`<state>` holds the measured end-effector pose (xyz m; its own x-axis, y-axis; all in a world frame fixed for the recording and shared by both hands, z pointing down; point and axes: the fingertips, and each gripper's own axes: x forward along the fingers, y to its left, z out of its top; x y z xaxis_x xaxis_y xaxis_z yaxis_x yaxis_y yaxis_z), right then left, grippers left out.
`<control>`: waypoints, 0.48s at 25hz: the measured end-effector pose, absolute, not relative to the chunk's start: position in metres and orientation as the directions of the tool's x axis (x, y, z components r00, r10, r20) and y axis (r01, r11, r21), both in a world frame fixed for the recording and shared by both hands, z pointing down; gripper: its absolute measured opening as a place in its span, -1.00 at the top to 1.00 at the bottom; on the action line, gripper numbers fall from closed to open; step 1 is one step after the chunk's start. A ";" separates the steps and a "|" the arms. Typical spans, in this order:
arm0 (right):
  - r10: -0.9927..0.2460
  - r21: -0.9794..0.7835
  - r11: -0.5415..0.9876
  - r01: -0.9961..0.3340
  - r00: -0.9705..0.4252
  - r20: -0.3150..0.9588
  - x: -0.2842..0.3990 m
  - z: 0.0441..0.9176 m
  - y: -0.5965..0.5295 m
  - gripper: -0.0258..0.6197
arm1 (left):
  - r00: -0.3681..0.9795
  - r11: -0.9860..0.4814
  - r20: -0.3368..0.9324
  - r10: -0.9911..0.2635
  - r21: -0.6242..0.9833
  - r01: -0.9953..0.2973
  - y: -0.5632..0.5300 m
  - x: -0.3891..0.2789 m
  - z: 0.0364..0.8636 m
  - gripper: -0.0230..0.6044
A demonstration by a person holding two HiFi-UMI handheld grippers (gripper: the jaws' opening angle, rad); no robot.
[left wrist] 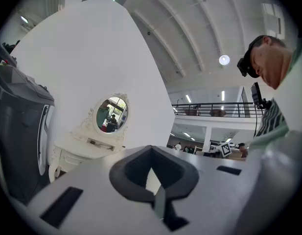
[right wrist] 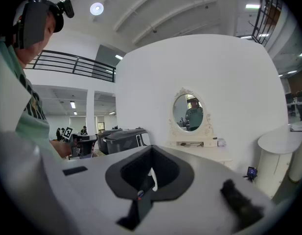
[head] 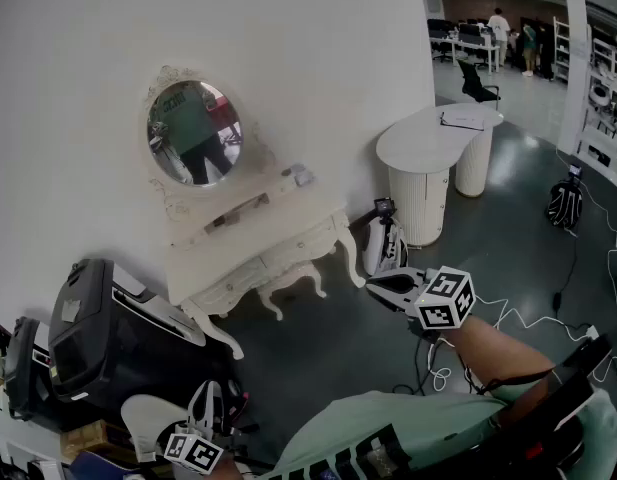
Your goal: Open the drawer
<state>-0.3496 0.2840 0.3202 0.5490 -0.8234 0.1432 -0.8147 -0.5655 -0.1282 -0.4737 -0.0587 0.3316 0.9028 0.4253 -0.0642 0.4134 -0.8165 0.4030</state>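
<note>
A white ornate dressing table (head: 250, 253) stands against the white wall, under an oval mirror (head: 193, 133). Its drawer fronts (head: 288, 258) are closed. My right gripper (head: 376, 287) hovers well to the right of the table, over the dark floor, with its jaws together and nothing in them. Low at the bottom left is my left gripper (head: 140, 414), also away from the table. In the left gripper view the table (left wrist: 75, 153) lies far off beyond the shut jaws (left wrist: 153, 180). The right gripper view shows the table (right wrist: 202, 145) in the distance past the shut jaws (right wrist: 151, 177).
A large black case (head: 108, 333) sits on the floor left of the dressing table. A round white table (head: 428, 148) stands to its right, with a small white device (head: 384, 243) at its foot. Cables (head: 533, 318) trail over the floor at right. A small box (head: 302, 175) lies on the tabletop.
</note>
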 end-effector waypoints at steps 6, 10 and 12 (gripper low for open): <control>-0.829 -0.132 -0.558 -0.819 0.542 0.141 -0.346 0.322 0.283 0.89 | 0.900 -0.813 -0.070 0.429 0.404 0.419 -0.054 -0.475 0.331 0.93; -0.833 -0.147 -0.553 -0.820 0.536 0.140 -0.343 0.324 0.286 0.89 | 0.900 -0.817 -0.067 0.431 0.394 0.421 -0.049 -0.472 0.332 0.93; -0.834 -0.177 -0.552 -0.815 0.535 0.137 -0.341 0.327 0.289 0.89 | 0.899 -0.820 -0.064 0.432 0.387 0.422 -0.047 -0.471 0.333 0.93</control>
<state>-0.3406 0.2889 0.3270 0.5350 -0.8337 0.1365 -0.8149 -0.5519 -0.1771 -0.4709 -0.0469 0.3328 0.8994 0.4325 -0.0640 0.4218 -0.8199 0.3870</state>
